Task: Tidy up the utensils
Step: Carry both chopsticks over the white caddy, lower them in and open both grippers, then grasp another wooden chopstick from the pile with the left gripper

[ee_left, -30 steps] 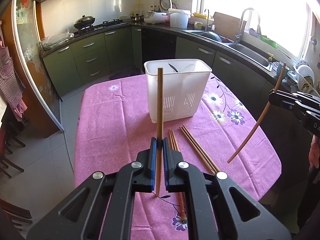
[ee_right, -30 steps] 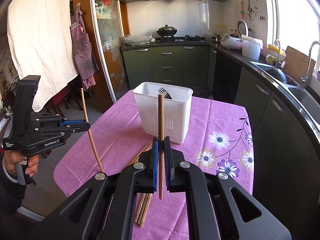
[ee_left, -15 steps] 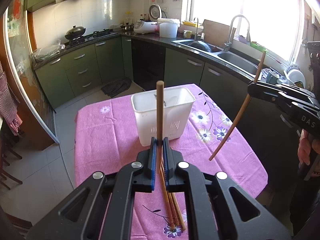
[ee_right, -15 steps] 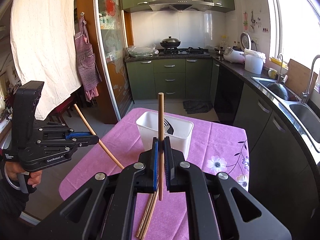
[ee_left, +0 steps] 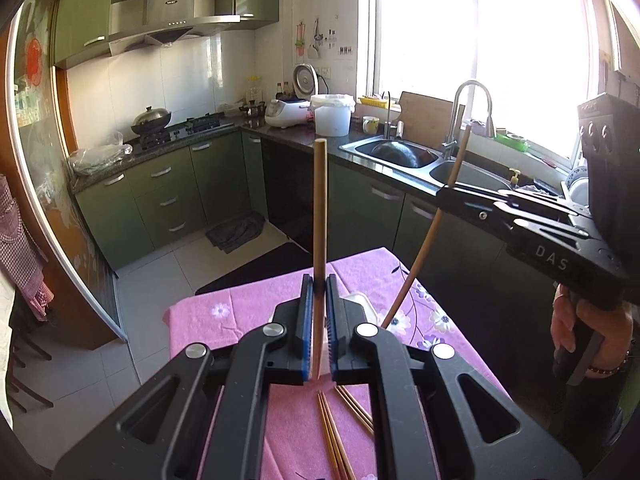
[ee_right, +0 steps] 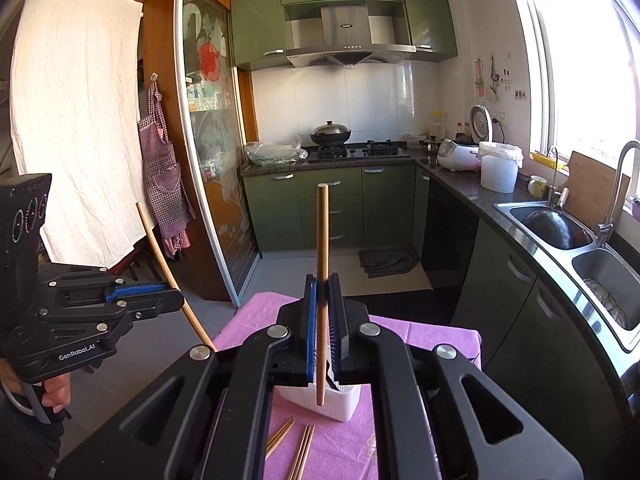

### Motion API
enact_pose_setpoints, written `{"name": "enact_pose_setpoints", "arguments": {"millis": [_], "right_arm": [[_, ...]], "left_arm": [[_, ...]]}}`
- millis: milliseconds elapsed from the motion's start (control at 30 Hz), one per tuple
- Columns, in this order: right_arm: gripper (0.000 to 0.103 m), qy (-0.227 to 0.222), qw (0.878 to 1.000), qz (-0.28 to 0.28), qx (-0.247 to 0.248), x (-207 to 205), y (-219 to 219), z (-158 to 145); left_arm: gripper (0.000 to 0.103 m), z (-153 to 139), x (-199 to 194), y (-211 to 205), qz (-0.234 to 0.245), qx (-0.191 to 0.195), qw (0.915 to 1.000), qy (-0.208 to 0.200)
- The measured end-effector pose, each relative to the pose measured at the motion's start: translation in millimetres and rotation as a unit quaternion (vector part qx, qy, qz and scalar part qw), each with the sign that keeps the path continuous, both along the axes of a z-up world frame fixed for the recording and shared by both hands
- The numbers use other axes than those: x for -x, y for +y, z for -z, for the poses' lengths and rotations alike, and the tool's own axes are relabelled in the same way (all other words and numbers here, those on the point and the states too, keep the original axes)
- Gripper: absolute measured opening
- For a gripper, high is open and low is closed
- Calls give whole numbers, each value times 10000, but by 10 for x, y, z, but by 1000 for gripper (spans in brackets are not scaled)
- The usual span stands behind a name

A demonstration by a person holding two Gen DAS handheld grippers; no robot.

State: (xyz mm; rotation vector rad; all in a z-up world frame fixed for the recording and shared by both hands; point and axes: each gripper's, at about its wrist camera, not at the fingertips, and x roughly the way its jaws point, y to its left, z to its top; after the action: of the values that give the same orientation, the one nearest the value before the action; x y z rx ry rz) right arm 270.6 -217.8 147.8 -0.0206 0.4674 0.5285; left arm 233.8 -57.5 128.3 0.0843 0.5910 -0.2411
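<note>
Both my tongs, left and right, each clenched on one chopstick aloft above white utensil holder; neither dropped in, several chopsticks left on counter.

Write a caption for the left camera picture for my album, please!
Left gripper holds one chopstick upright above the pink tablecloth, while the right gripper holds another chopstick nearby.

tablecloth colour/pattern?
Pink tablecloth with a purple and white flower print; clearest in the left wrist view.
</note>
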Motion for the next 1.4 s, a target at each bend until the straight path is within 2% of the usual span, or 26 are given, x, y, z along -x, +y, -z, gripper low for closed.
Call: {"name": "enact_pose_setpoints", "arguments": {"millis": [133,233,433,600,700,767,867,967,1033,1100,1167,1267,1300,1400], "right_arm": [[6,-5,9999,167,4,-331,32,26],[6,189,9996,195,59,-561,91,232],[7,691,9969,136,337,-820,238,847],[7,988,9940,86,462,-879,276,1215],[7,1045,9933,75,480,-832,258,1293],[7,977,9942,57,452,-735,221,1251],[9,769,9964,49,350,-507,117,1089],[10,573,9978,70,331,-231,4,945],[15,571,9974,95,424,-67,-57,933],[16,672,9962,90,538,77,-124,1026],[16,851,9938,87,705,222,-178,1220],[16,1207,9876,108,1003,362,-228,1639],[16,1341,9850,119,1080,383,-246,1790],[16,1779,9770,128,1171,382,-318,2187]], "left_arm": [[6,-104,-235,-26,-103,27,9997,-205],[6,-9,-463,-32,-227,3,9995,-216],[6,585,-915,24,-437,-56,9982,418],[7,1032,-999,85,-429,-69,9952,876],[17,1180,-984,77,-388,-108,9937,1044],[19,1177,-939,98,-364,-59,9935,1073],[21,1041,-785,155,-359,49,9952,907],[30,833,-564,207,-377,124,9969,674],[38,765,-386,234,-414,109,9973,598],[39,804,-228,216,-371,18,9969,700],[39,982,-94,184,-326,-119,9947,964],[39,1468,5,127,-276,-323,9866,1573],[39,1666,4,102,-241,-366,9821,1831],[27,2242,-65,48,-181,-467,9654,2557]]}}
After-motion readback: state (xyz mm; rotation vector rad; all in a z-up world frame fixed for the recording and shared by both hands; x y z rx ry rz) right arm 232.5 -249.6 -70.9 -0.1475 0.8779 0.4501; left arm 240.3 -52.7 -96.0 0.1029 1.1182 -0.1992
